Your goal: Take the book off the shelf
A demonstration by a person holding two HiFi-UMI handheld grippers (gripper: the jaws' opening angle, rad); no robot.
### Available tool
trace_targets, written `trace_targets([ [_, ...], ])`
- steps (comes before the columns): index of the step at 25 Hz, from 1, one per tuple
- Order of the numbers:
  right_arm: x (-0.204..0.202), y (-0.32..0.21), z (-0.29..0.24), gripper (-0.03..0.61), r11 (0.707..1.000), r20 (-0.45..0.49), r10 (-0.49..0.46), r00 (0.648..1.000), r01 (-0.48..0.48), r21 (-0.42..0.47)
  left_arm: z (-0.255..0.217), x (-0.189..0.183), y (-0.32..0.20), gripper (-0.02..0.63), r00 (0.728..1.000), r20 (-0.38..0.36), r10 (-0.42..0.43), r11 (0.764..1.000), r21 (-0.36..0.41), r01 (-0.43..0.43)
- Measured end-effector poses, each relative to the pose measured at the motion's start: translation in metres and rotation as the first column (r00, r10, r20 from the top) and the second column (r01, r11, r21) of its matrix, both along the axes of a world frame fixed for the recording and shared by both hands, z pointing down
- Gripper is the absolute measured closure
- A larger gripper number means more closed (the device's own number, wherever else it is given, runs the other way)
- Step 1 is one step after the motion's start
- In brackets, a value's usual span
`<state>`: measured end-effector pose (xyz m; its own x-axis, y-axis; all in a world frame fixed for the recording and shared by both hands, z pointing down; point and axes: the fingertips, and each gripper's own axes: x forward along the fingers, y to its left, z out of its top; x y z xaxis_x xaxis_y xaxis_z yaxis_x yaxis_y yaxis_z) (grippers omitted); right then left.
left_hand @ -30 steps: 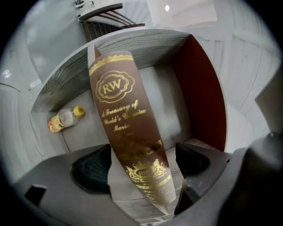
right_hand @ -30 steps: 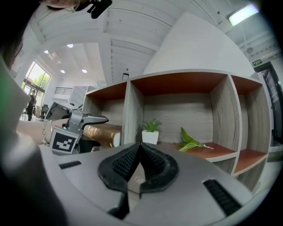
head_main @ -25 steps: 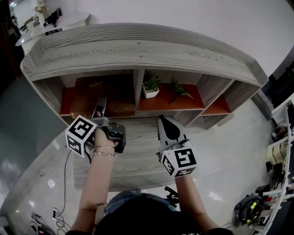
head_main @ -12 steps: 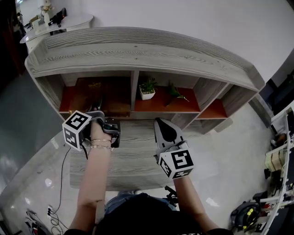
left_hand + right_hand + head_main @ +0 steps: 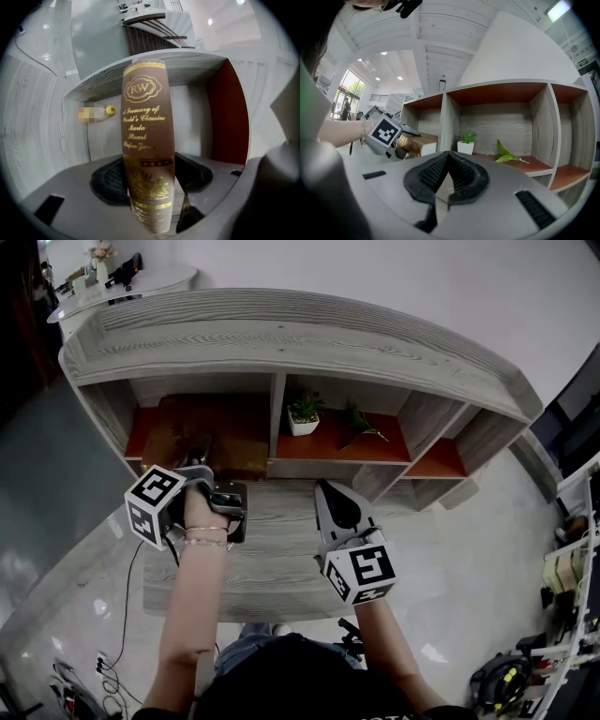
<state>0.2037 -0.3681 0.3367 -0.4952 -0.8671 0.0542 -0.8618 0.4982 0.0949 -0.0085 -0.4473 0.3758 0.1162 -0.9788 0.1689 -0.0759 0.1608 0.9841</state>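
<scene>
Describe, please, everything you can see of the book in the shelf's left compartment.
The book is a thick brown hardback, leather-like, with gold stamping on its spine: an RW emblem, script reading A Treasury of World's Classics, ornamental bands and a crest. Its page edges look white. It lies flat on the orange-red floor of the left compartment, spine facing outward. The left gripper straddles the spine, its jaws closing on either side; firm contact is not yet evident.

Small green plant in a white pot stands upright. Leafy green sprig lies just right of it, not touching. White round table at far left; its items are unclear. Black cables on glossy floor.
</scene>
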Motion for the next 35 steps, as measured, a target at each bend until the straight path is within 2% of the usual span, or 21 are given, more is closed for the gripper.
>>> trace_targets([
  [8, -0.005, 0.012, -0.002, 0.569, 1.0, 0.003, -0.021, 1.0, 0.021, 0.01, -0.001, -0.001, 0.016, 0.35, 1.0, 0.013, 0.003, 1.0, 0.008, -0.003],
  [22, -0.005, 0.04, -0.004, 0.569, 0.998, 0.004, -0.059, 0.998, 0.059, 0.015, -0.002, -0.001, 0.053, 0.376, 1.0, -0.014, -0.005, 0.999, 0.052, 0.006],
  [35, 0.004, 0.078, -0.009, 0.569, 0.995, 0.022, -0.098, 0.995, 0.097, 0.03, -0.009, -0.001, 0.104, 0.382, 0.997, 0.049, -0.058, 0.994, 0.094, 0.053],
])
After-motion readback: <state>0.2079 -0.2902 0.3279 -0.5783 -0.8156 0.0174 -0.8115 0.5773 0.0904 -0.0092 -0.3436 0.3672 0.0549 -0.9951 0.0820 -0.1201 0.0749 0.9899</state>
